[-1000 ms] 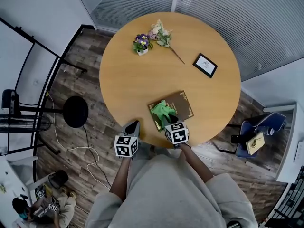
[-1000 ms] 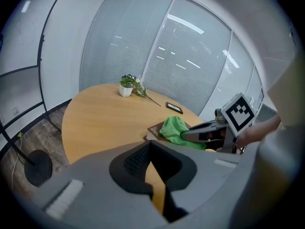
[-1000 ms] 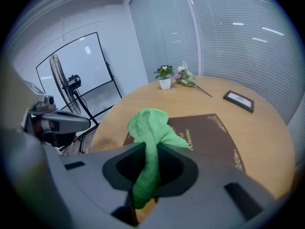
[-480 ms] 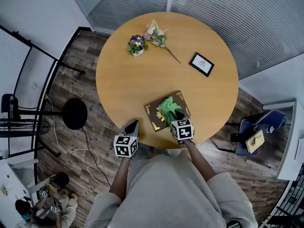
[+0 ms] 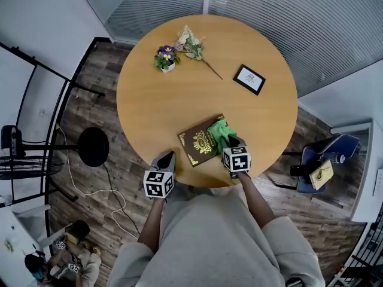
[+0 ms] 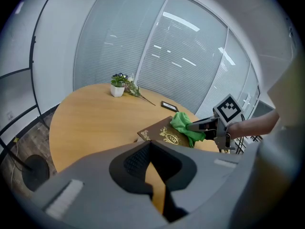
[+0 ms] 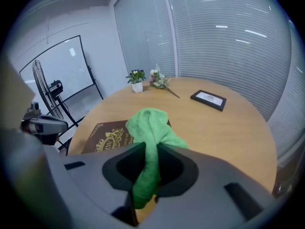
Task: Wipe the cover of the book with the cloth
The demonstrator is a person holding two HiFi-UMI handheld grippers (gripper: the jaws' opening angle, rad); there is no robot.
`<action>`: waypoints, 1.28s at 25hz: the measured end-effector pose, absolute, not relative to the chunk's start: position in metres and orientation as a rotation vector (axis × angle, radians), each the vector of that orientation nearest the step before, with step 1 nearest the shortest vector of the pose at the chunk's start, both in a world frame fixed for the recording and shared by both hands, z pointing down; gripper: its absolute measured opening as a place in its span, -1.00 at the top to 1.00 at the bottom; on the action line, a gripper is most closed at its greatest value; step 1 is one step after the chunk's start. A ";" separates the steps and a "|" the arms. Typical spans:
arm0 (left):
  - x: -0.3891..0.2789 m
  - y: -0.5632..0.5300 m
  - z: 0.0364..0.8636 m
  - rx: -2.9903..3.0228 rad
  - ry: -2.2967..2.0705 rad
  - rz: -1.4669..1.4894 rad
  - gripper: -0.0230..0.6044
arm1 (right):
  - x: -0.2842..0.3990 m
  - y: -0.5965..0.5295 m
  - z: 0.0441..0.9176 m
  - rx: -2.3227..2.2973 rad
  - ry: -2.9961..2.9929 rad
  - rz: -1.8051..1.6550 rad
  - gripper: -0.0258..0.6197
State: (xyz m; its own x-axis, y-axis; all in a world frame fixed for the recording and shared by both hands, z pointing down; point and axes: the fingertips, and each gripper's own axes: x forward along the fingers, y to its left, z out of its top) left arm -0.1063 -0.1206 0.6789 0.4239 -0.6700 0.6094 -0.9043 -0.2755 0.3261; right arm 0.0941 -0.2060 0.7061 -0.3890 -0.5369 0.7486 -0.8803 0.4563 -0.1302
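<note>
A dark brown book (image 5: 201, 142) with a gold emblem lies flat near the front edge of the round wooden table (image 5: 161, 106). My right gripper (image 5: 230, 142) is shut on a green cloth (image 5: 221, 131), which rests on the book's right end. In the right gripper view the cloth (image 7: 151, 128) hangs between the jaws, over the book (image 7: 106, 138). My left gripper (image 5: 167, 158) hovers at the table edge, left of the book, shut with nothing in it. The left gripper view shows the book (image 6: 164, 133), the cloth (image 6: 183, 124) and the right gripper (image 6: 202, 125) beyond my left gripper (image 6: 151, 145).
A black picture frame (image 5: 249, 79) lies at the back right. A small potted flower (image 5: 164, 58) and a loose flower sprig (image 5: 194, 48) sit at the far edge. A black stool (image 5: 93, 147) stands left of the table, a blue chair (image 5: 326, 158) to the right.
The right gripper has dragged the cloth rightward across the cover, from the book's left part to its right end, uncovering the gold emblem. The left gripper stayed put.
</note>
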 end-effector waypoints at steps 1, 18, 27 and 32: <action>-0.105 -0.121 0.679 2.041 -1.323 0.472 0.90 | 0.098 -0.207 0.706 1.182 -2.069 0.695 0.68; -0.098 -0.123 0.680 2.063 -1.292 0.488 0.90 | 0.158 -0.221 0.710 1.336 -1.955 0.732 0.68; -0.101 -0.119 0.678 2.073 -1.284 0.483 0.90 | 0.194 -0.213 0.692 1.445 -1.913 0.719 0.68; -0.101 -0.116 0.676 2.083 -1.281 0.479 0.90 | 0.179 -0.205 0.657 1.456 -2.001 0.668 0.68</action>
